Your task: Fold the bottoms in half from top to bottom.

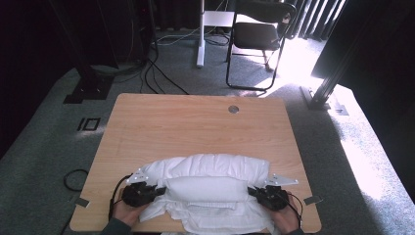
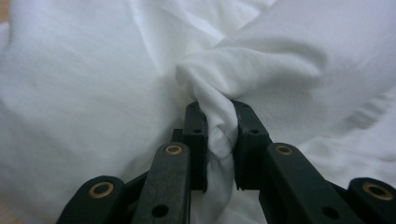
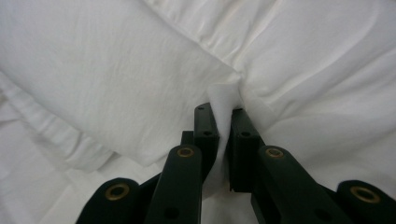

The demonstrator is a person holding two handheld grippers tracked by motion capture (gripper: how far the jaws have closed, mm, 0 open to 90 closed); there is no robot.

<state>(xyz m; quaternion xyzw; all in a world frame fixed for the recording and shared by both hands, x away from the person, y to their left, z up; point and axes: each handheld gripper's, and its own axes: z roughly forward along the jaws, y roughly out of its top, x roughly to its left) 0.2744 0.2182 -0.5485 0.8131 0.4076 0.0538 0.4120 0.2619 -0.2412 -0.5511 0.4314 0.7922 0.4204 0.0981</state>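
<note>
Left side: the left gripper [image 1: 157, 190] lies low over the near left part of the wooden table [image 1: 195, 122], held in the person's left hand [image 1: 126, 213]. In the left gripper view its jaws are pressed together on a twisted bunch of the white cloth [image 2: 219, 126], the fabric squeezed into a rope between the pads. The bunching suggests the grip was taken on a gathered edge, so several layers move as one

Centre: the white cloth [image 1: 205, 188] rests on the near half of the table, between the two grippers, partly folded into a thick roll with looser fabric trailing toward the near edge. The far half of the table is bare wood. In my judgement the two end grips are set opposite each other so the fold stays straight and taut across its width

Right side: the right gripper [image 1: 253, 191], in the person's right hand [image 1: 286, 218], mirrors the left. In the right gripper view its jaws are pinching a thin flat fold of the cloth [image 3: 223, 105], with little gap left between the pads. The thinner pinch here may slip sooner than the left one

Beyond the table stands a black chair [image 1: 257, 34] on grey carpet
</note>
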